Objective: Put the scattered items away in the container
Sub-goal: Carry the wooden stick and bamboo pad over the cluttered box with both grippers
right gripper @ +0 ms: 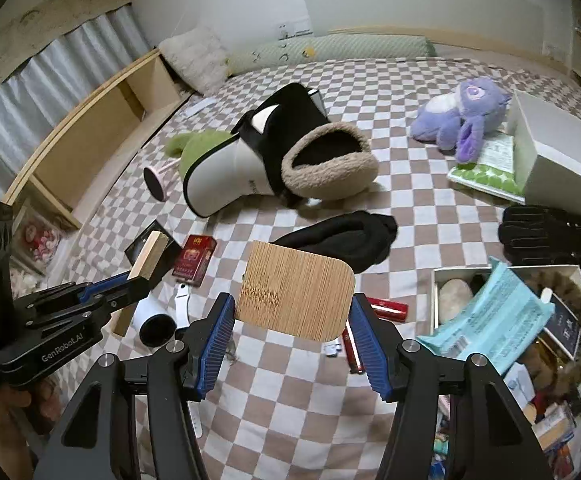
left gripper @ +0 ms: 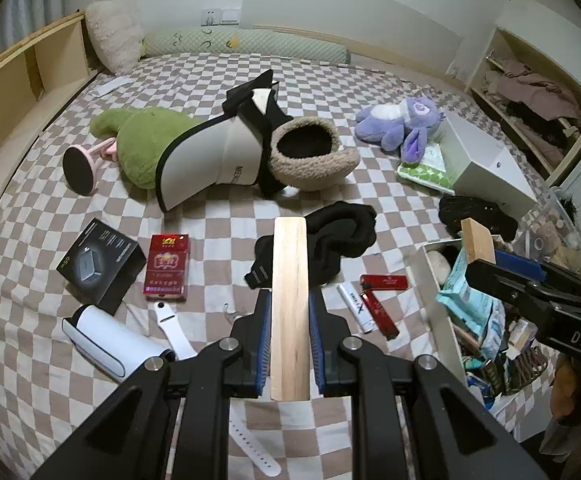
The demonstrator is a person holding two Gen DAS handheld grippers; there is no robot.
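Note:
My left gripper is shut on a long pale wooden block, held above the checked bed; it shows from the side in the right wrist view. My right gripper is shut on a flat bamboo board with rounded corners, held by its two side edges; in the left wrist view that board's end sticks up over the container. The white container at the right holds a teal packet, a fur item and several small things.
On the bed lie a black sock, red cigarette pack, black box, white cylinder, watch strap, red lighters, visor cap, slipper, green plush, purple plush, black gloves.

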